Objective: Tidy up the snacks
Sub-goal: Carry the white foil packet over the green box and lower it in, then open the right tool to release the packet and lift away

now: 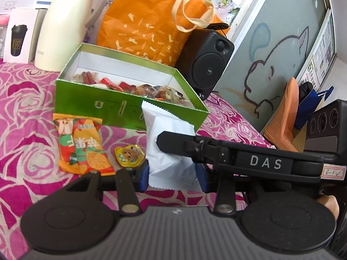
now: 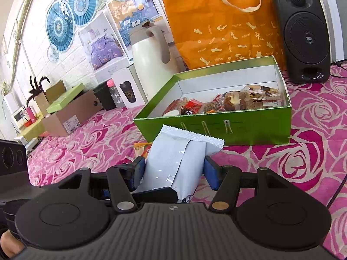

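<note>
A white snack packet (image 1: 169, 138) stands upright between the blue pads of my left gripper (image 1: 174, 177), which is shut on it. My right gripper (image 2: 174, 169) is shut on the same white packet (image 2: 175, 162), and its black finger (image 1: 180, 143) crosses the packet in the left wrist view. Behind it is the open green box (image 1: 130, 108) holding several wrapped snacks; it also shows in the right wrist view (image 2: 216, 125). An orange snack packet (image 1: 83, 145) and a small yellow sweet (image 1: 130, 155) lie on the pink rose cloth left of the white packet.
A cream thermos jug (image 1: 69, 23), an orange tote bag (image 1: 151, 21) and a black speaker (image 1: 206, 60) stand behind the box. A white cup carton (image 1: 19, 36) is at far left. Cardboard boxes (image 2: 71, 112) sit at the left in the right wrist view.
</note>
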A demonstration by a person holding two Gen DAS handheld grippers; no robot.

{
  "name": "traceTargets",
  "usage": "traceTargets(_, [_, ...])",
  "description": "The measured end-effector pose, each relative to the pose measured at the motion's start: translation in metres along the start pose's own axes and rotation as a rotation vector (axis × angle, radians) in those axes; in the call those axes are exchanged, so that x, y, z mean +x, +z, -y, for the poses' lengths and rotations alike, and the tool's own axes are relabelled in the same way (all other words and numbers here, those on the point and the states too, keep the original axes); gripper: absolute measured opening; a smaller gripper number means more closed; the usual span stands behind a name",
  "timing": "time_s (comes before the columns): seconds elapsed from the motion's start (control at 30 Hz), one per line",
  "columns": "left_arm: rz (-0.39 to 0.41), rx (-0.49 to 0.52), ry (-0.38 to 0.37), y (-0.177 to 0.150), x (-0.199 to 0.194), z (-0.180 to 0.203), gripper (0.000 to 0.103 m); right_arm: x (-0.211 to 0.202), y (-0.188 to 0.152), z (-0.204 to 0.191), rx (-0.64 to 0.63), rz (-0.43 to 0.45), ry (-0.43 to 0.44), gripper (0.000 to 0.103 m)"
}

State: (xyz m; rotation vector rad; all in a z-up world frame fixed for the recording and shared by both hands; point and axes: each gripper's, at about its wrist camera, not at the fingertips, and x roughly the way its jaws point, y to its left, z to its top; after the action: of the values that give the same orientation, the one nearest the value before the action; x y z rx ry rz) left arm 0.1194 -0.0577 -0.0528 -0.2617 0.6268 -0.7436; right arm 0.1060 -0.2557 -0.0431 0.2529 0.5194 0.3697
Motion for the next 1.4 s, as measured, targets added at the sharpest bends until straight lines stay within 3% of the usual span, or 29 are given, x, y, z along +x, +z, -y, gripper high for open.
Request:
traceTargets(0.23, [0.003, -0.006, -0.002, 0.003, 0.001, -0.003, 0.040, 0.002, 0.006, -0.011, -0.065, -0.010, -0.042, 0.097])
traceTargets(0.67, [0.041, 0.068, -0.004, 0.017, 0.009, 0.007, 0.039, -0.004, 0.015, -0.004, -0.059, 0.083, -0.047, 0.097])
traceTargets(0.8, [0.046, 0.060, -0.003, 0.031, 0.018, 0.000, 0.039, 0.009, 0.028, -0.002, -0.075, 0.070, -0.062, 0.097])
traceTargets(1.03, [0.105, 0.074, 0.003, 0.082, 0.039, -0.021, 0.039, 0.043, 0.080, -0.001, -0.147, 0.100, -0.074, 0.096])
traceTargets(1.17, [0.072, 0.017, 0.009, 0.103, 0.064, -0.044, 0.039, 0.078, 0.099, 0.012, -0.124, 0.045, -0.093, 0.096])
traceTargets(1.4, [0.040, -0.033, 0.017, 0.109, 0.088, -0.067, 0.039, 0.110, 0.102, 0.021, -0.120, -0.011, -0.120, 0.096])
